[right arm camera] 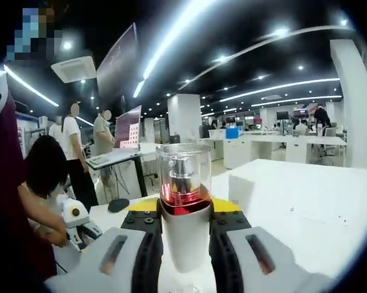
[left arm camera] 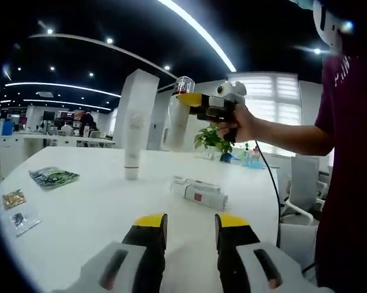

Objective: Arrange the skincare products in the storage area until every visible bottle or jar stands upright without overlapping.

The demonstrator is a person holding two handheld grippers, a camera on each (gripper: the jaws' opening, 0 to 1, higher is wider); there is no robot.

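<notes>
A white pump bottle (left arm camera: 176, 122) with a clear cap and a red collar is upright in my right gripper (left arm camera: 200, 101), which a hand (left arm camera: 237, 124) holds over the far side of the white table (left arm camera: 98, 207). In the right gripper view the jaws of that gripper (right arm camera: 183, 223) are shut on the same bottle (right arm camera: 183, 235). A tall white tube (left arm camera: 133, 122) stands on its cap left of the bottle. A small white box-like product (left arm camera: 199, 193) lies flat on the table in front of them. My left gripper (left arm camera: 190, 224) is open near the table's front, nothing between its fingers.
Several flat sachets (left arm camera: 53, 176) lie at the table's left side. A potted plant (left arm camera: 210, 138) stands at the far edge. The person's body (left arm camera: 348, 171) is at the right. People (right arm camera: 80, 152) stand by desks behind. My left gripper (right arm camera: 77, 221) shows low left.
</notes>
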